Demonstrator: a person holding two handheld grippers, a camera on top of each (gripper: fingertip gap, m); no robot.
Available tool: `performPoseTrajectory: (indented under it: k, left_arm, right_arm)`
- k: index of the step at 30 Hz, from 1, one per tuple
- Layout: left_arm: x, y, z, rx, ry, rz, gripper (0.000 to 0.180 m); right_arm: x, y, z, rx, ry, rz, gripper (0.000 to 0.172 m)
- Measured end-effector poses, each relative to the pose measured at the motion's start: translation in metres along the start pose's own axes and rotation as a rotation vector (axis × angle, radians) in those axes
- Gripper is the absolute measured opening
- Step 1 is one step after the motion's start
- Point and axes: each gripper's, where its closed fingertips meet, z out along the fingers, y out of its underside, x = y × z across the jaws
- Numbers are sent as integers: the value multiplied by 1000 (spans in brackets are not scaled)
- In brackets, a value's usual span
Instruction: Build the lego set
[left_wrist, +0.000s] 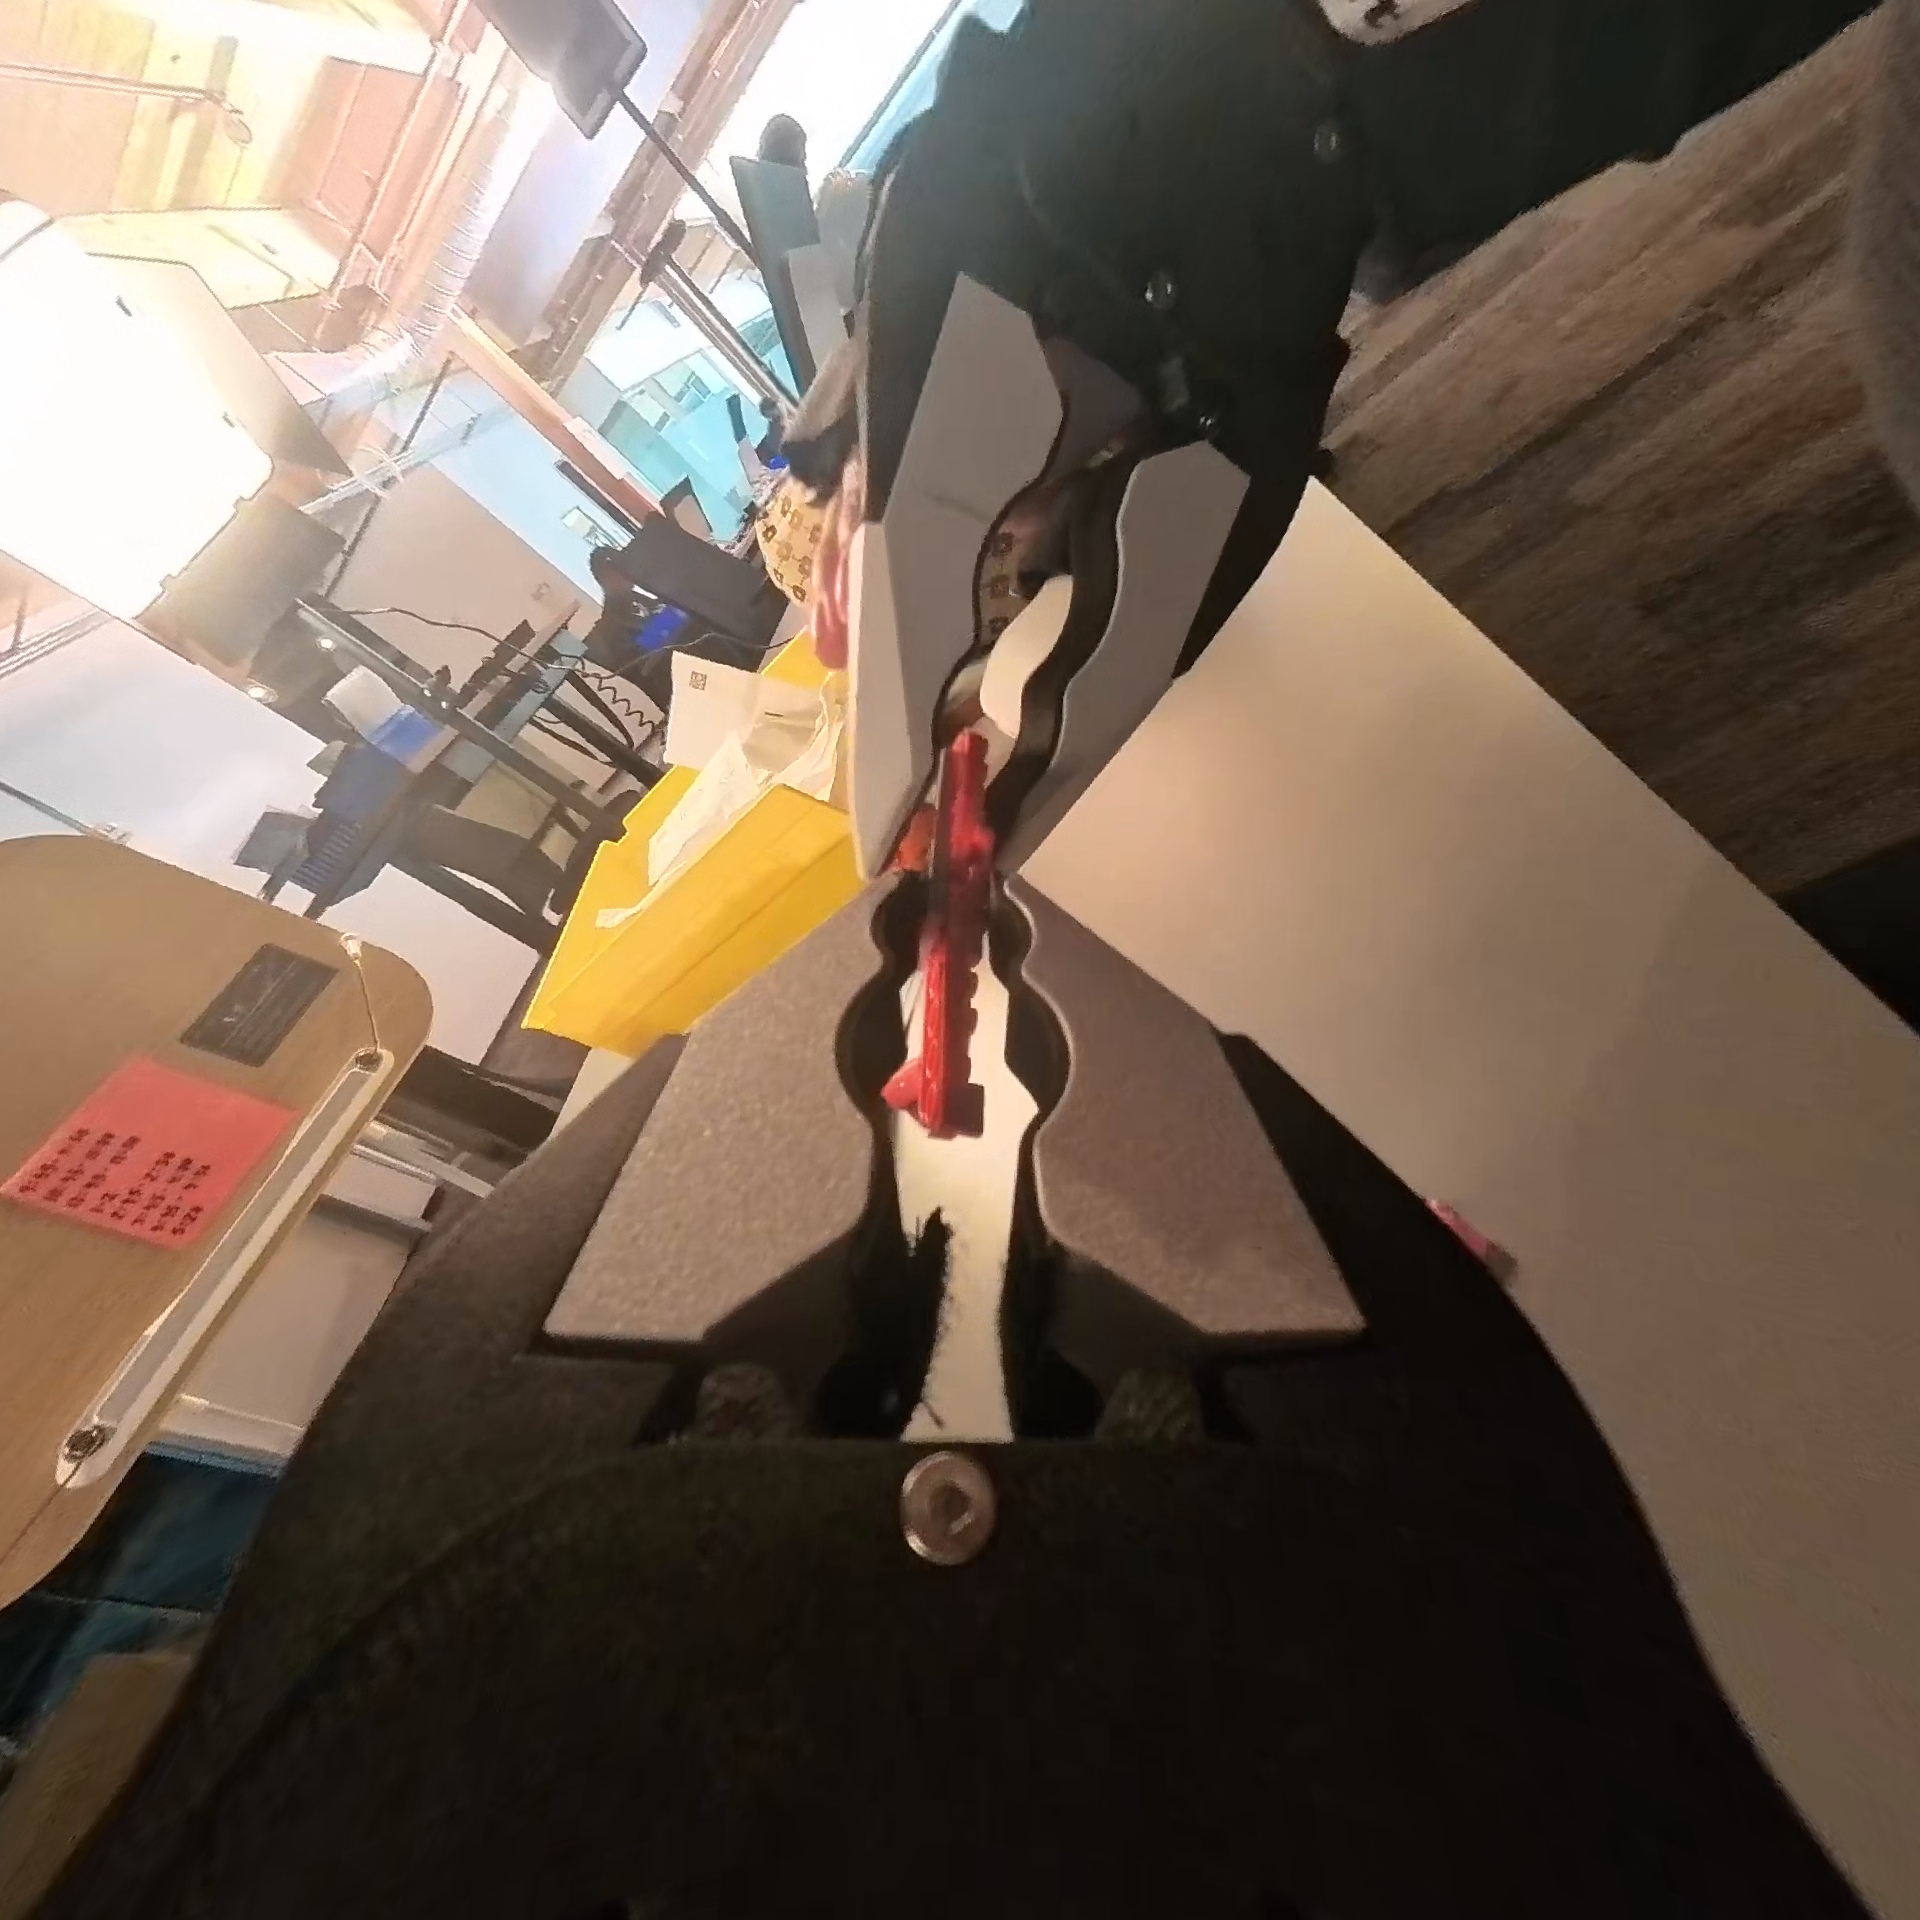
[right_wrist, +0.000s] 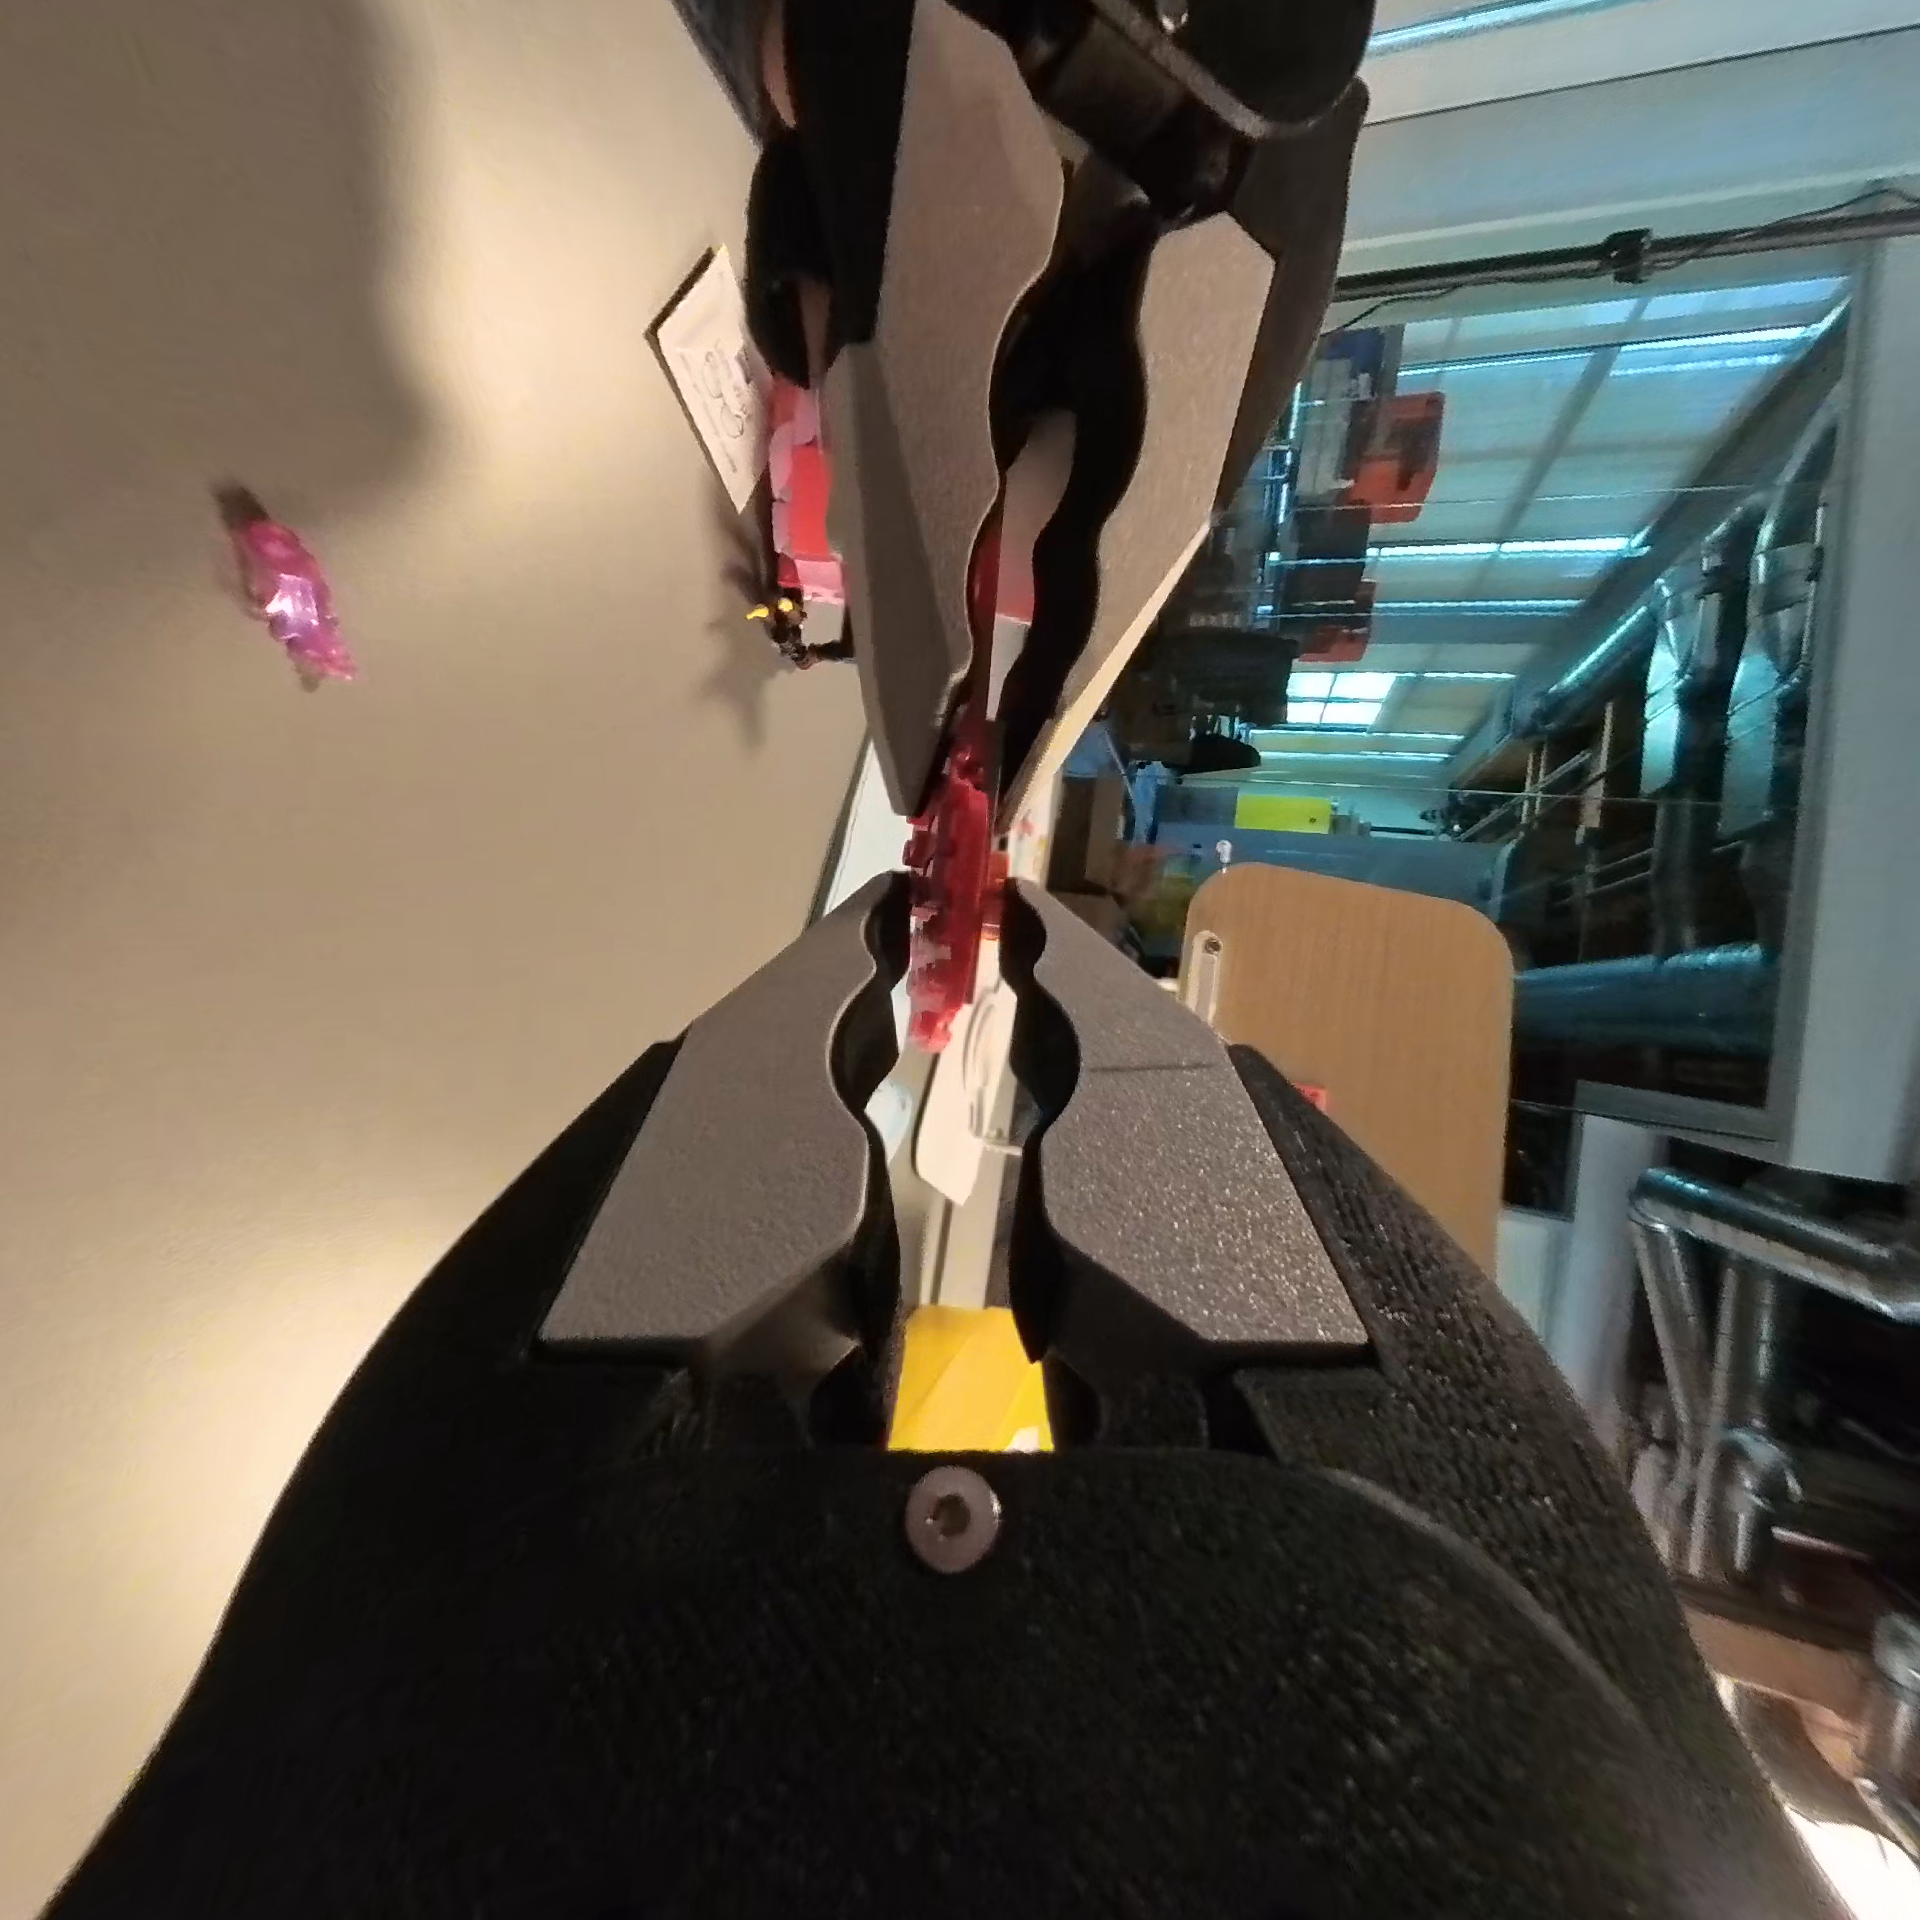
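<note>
Spanning both tongs tip to tip, red toothed strip pinched by left tongs and right tongs.

The red piece caught between both grippers looks like hard, glossy plastic with studded edges. The left gripper's fingers are grey, matt and finely grained; its black body is coarser, with a shiny metal screw. The right gripper's fingers show the same pebbled grey. The table is smooth, matt white. The bin is smooth yellow plastic holding crumpled paper. The pink bit is translucent and shiny. The board looks like light wood veneer
</note>
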Motion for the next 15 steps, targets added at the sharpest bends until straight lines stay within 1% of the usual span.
performPoseTrajectory:
  k: [3,8,11,15]
  left_arm:
    - [3,3,1,-15,13,13,10]
    - [4,5,3,-43,4,83,9]
    - [2,5,3,-55,-8,106,9]
    - [9,14,8,-113,7,190,8]
  right_arm:
    - [-5,2,0,-14,-36,-2,13]
    - [-9,2,2,-12,-70,-21,13]
    - [-7,2,3,-17,-37,-71,14]
    - [-17,6,6,-39,-105,-80,13]
